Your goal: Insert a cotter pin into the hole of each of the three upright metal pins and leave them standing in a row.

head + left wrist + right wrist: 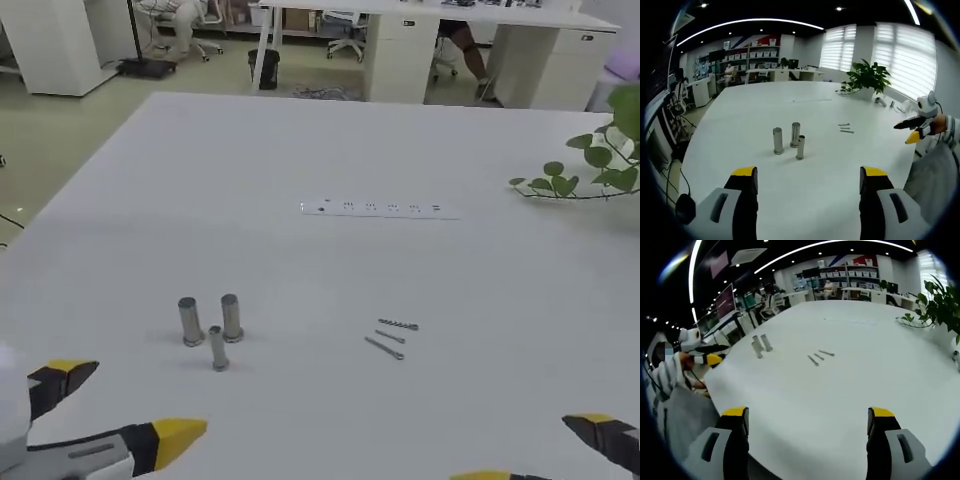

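Three upright metal pins (210, 330) stand in a tight cluster on the white table (330, 160), left of centre; they also show in the left gripper view (789, 141) and the right gripper view (760, 345). Three cotter pins (390, 338) lie flat to their right, also seen as cotter pins (844, 128) and cotter pins (819, 357). My left gripper (807, 182) is open, near the table's front left edge, well short of the pins (110, 410). My right gripper (807, 422) is open at the front right (600, 440). Nothing is between either pair of fingers.
A white power strip (378, 208) lies across the middle of the table. A potted plant's trailing leaves (595, 165) reach over the far right edge. Desks, chairs and a seated person are beyond the table's far side.
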Tool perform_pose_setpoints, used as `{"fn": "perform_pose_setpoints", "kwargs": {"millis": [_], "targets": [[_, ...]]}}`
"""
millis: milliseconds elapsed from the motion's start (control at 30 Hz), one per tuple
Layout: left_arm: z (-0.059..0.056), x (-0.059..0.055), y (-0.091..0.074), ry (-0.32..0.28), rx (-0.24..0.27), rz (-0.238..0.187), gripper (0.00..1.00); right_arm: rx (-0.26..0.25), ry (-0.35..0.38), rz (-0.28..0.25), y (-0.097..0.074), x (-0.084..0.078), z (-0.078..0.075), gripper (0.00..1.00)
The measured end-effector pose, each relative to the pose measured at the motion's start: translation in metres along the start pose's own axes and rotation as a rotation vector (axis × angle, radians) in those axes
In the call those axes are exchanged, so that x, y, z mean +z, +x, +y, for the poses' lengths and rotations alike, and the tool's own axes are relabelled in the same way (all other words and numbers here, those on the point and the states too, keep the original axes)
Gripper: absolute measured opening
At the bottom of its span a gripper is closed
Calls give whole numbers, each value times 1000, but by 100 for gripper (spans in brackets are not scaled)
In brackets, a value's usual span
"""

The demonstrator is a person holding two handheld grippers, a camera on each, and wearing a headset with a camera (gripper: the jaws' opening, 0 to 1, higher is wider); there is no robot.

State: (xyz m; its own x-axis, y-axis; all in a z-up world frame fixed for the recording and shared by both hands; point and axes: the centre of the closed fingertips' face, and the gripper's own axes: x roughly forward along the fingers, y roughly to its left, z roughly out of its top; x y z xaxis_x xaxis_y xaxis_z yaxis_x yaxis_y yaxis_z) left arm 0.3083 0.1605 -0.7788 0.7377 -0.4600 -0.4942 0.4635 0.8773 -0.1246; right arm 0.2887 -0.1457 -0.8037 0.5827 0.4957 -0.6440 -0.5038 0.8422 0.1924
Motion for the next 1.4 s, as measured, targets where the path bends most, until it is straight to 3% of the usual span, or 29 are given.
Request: {"fn": "perform_pose_setpoints", "kwargs": {"millis": [133, 833, 1400], "targets": [[0, 5, 6, 33, -14, 7, 82, 1, 2, 2, 0, -1, 0, 100], [6, 14, 34, 93, -72, 6, 72, 11, -6, 18, 4, -2, 3, 100], [7, 14, 76, 107, -144, 30, 61, -15, 16, 35, 4, -6, -1, 100]]}}
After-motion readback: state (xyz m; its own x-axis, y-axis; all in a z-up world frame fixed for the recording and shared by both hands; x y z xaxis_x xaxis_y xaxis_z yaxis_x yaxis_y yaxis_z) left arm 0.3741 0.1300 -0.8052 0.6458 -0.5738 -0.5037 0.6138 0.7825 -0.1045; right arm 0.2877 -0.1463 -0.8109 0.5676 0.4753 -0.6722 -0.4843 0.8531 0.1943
